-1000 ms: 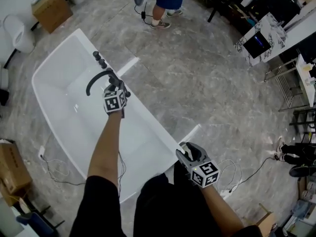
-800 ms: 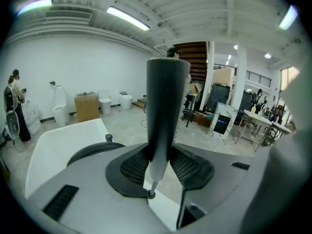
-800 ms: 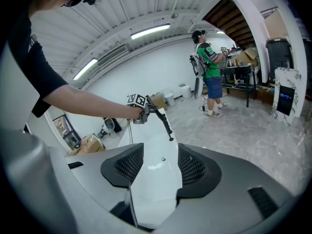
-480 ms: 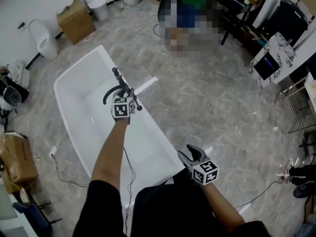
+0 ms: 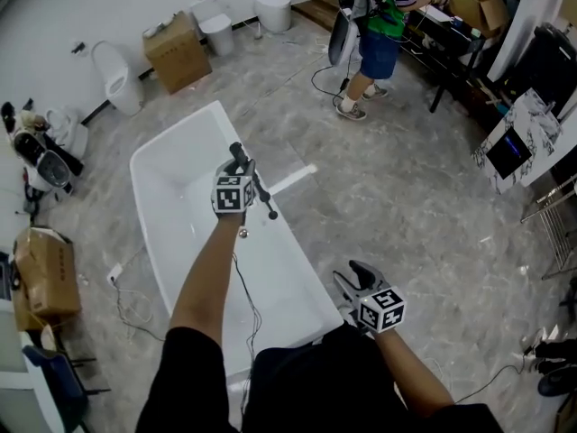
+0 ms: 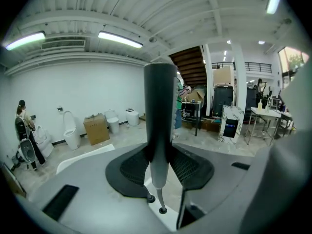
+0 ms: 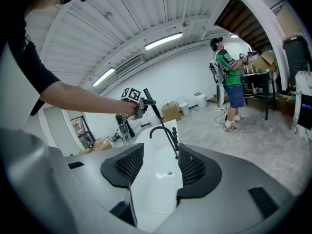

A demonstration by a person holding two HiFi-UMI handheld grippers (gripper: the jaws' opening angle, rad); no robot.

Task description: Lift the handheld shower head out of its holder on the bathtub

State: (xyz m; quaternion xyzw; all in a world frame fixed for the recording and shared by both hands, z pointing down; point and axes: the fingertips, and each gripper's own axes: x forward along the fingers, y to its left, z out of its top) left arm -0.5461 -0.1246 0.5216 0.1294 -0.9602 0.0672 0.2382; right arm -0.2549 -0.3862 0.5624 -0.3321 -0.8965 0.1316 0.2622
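My left gripper is shut on the black handheld shower head, which it holds in the air above the white bathtub. In the left gripper view the dark handle stands upright between the pads, its grey lower end hanging below my left gripper. The right gripper view shows the shower head raised above the black curved faucet on the tub rim. My right gripper is open and empty beside the tub's near end. Between the jaws of my right gripper only the tub shows.
A person in a green shirt stands on the grey stone floor beyond the tub. Cardboard boxes and toilets line the far wall. Another box and cables lie left of the tub. Racks and tables stand at the right.
My left gripper has risen with the shower head, lifting it away from the faucet and tub rim. My right gripper has shifted slightly. The head view has tilted up, showing more of the room.
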